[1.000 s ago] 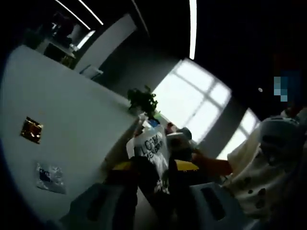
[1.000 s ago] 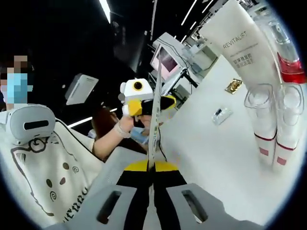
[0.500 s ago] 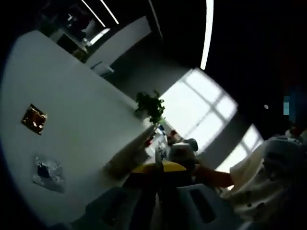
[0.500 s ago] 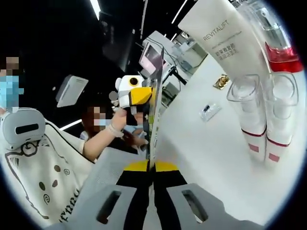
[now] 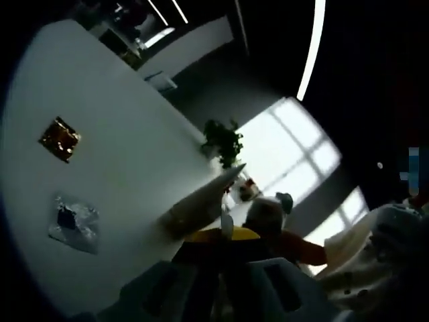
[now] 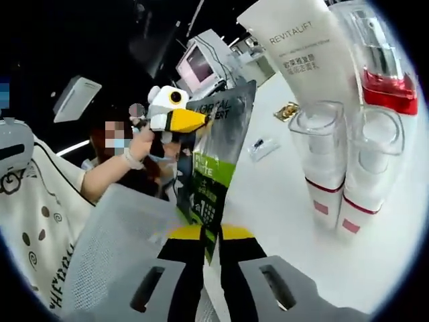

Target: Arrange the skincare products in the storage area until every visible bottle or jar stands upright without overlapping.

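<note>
Right gripper: jaws closed narrow on the lower edge of a flat dark-and-green sachet, which rises from the jaws toward 12 o'clock, clear of the table.

Left gripper: jaws nearly together, with a thin pale edge between them. This is probably the same sachet seen edge-on; whether they grip it cannot be told. In the right gripper view the left gripper stands at 11 o'clock, at the sachet's top edge.

Storage area, right gripper view, 1 to 3 o'clock:
- White tube, upright.
- Red-collared bottle, upright, just beside the tube.
- Two clear-capped bottles, side by side in front, no overlap seen.

Table, left gripper view, 9 o'clock: a gold packet and a clear packet lie flat, well apart from the bottles.

Status, as a judgement: the bottles and tube appear placed. Remaining: set the sachet down among them without overlap, then deal with the two flat packets if they count as targets.
</note>
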`<state>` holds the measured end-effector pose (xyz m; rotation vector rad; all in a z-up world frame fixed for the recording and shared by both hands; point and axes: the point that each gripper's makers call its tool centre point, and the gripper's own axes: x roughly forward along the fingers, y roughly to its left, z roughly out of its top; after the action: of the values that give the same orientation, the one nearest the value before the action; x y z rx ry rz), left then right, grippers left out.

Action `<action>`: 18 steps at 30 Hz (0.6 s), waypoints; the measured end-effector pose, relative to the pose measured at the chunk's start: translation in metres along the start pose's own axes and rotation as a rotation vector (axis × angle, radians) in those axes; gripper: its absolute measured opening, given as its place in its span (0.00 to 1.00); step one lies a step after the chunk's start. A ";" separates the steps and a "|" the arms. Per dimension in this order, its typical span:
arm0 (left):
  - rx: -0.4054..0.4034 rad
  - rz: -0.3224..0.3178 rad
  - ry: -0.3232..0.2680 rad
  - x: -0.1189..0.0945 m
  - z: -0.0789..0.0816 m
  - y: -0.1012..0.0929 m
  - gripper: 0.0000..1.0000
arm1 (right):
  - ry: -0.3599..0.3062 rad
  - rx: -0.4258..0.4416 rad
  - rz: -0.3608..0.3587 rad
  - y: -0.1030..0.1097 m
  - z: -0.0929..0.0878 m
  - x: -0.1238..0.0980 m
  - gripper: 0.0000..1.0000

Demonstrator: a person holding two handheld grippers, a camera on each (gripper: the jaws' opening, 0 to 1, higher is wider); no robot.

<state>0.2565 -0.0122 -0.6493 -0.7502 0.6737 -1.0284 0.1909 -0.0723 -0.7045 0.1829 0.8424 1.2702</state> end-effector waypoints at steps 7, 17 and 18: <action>0.007 0.079 0.044 0.003 -0.005 0.028 0.00 | 0.031 -0.014 -0.042 -0.008 -0.007 -0.009 0.06; -0.011 0.126 0.081 0.019 -0.008 0.055 0.00 | 0.093 -0.176 -0.149 -0.014 -0.009 -0.001 0.07; -0.009 0.131 0.088 0.021 -0.010 0.056 0.00 | 0.094 -0.190 -0.173 -0.017 -0.008 0.000 0.08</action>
<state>0.2835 -0.0156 -0.7032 -0.6629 0.7936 -0.9424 0.1985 -0.0809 -0.7198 -0.1002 0.7945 1.1945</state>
